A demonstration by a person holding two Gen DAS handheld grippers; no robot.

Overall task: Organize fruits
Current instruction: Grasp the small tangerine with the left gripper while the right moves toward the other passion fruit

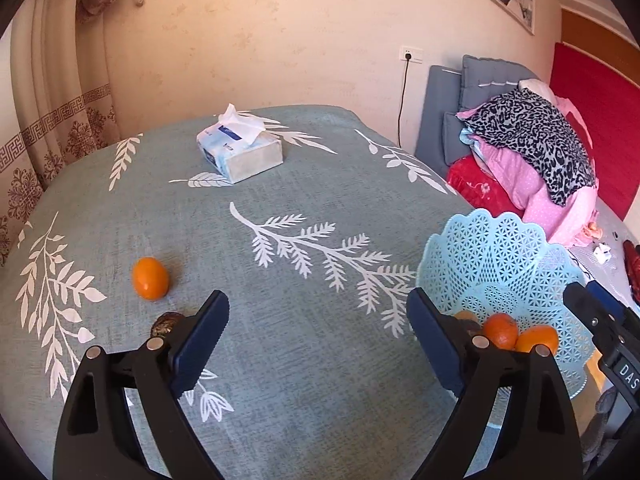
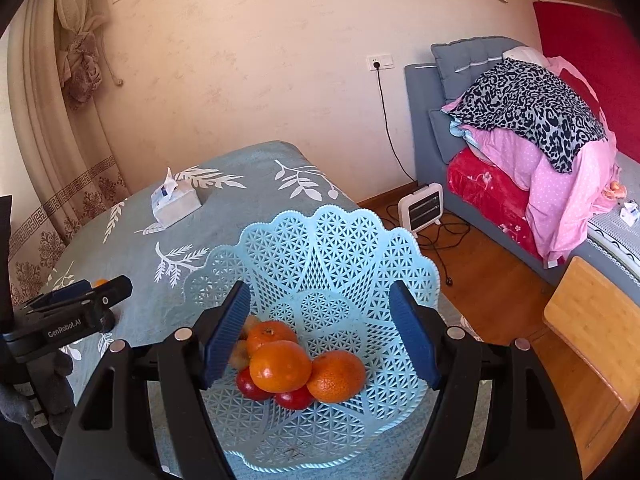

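Tablecloth (image 1: 280, 320): both hand-held grippers (image 1: 318, 334) (image 2: 320, 334) released, empty; oranges (image 2: 280, 366) in basket (image 2: 340, 240).

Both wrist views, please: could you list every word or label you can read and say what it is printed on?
"GenRobot.AI": on the left gripper body, right wrist view.
"DAS", cut off at the frame edge: on the right gripper body, left wrist view.
Blue print on the tissue pack: too small to read.

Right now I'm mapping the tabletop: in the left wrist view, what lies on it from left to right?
Loose orange → tissue box → blue lattice basket holding fruit.
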